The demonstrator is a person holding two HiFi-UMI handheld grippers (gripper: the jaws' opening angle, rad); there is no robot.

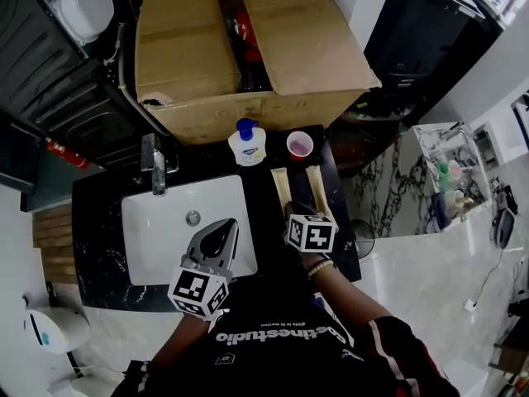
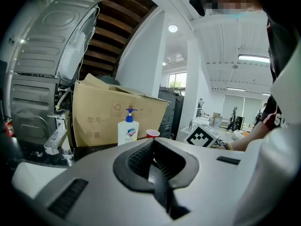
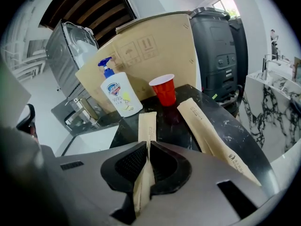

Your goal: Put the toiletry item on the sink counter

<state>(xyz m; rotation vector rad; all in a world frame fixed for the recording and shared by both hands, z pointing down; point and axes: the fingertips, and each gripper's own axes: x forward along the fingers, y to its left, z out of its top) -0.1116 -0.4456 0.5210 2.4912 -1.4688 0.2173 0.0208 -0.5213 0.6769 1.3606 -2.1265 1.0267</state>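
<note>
Only the right gripper view shows the right gripper (image 3: 146,147) clamping a flat tan paper sachet (image 3: 146,124). The left gripper (image 1: 216,240), jaws together and empty, hovers at lower centre of the head view over the white rectangular sink basin (image 1: 157,230).

Bright, even indoor light; heavy fisheye distortion at edges.

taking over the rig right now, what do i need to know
Left gripper: shut, empty, above the sink.
Right gripper: shut on a paper packet, whose far end points at the cup.
Second packet lies on the counter to its right; soap bottle stands behind.
Done: one packet down.
Left: lay this one flat, open, back off.
</note>
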